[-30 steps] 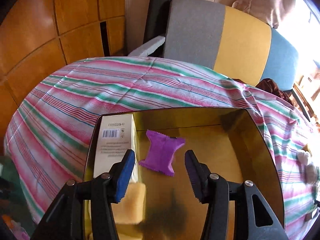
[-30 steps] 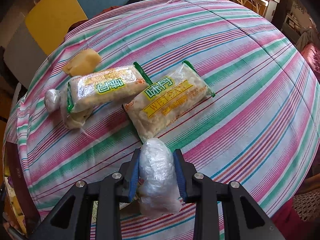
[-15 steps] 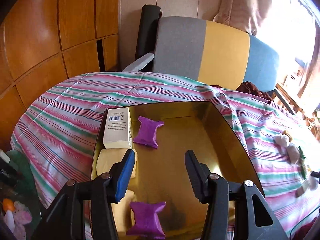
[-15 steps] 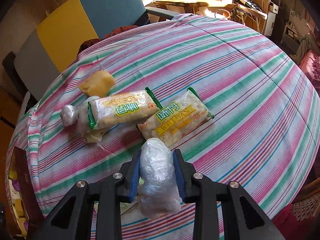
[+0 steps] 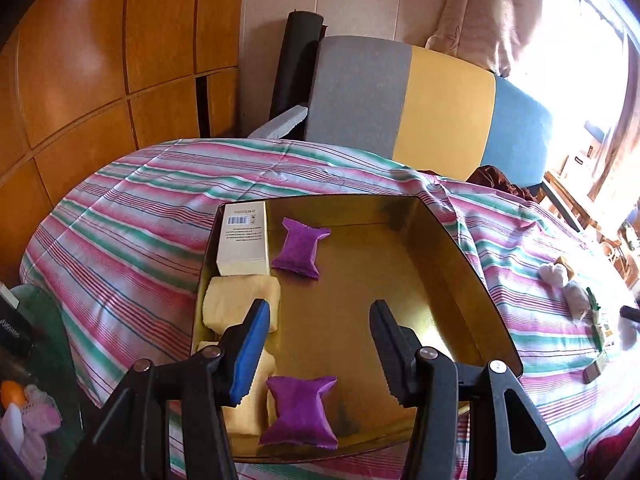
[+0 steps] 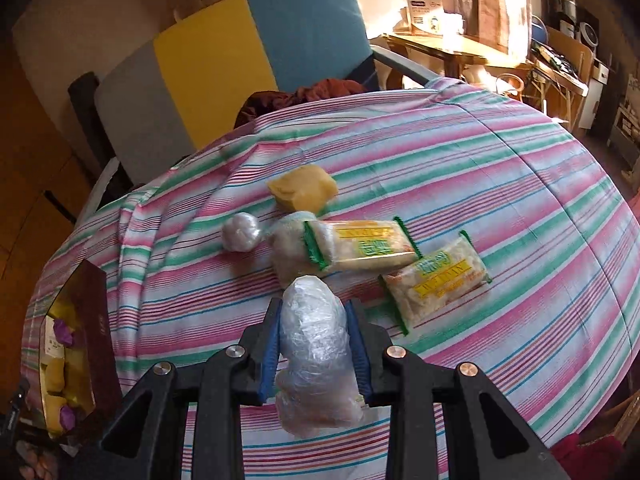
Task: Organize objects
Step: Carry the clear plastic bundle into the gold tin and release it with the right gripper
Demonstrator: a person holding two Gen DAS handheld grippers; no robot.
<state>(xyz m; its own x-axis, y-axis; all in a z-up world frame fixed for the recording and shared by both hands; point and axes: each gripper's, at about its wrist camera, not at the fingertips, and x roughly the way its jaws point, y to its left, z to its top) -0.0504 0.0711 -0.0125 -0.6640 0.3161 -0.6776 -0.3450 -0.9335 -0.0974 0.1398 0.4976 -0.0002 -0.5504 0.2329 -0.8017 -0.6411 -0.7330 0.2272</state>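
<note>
Right gripper [image 6: 313,354] pinches a plastic-wrapped, perhaps doughy bundle [image 6: 316,364]; left gripper [image 5: 320,346] gapes empty.

wood-panel wall [image 5: 100,60] | tricolour chair [image 5: 420,108] | sunlit window [image 5: 580,40]

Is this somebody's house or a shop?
Most likely a house, a lived-in room. A striped tablecloth covers the table, a grey, yellow and blue armchair stands behind it, and a cluttered wooden desk sits by a sunny window.
</note>
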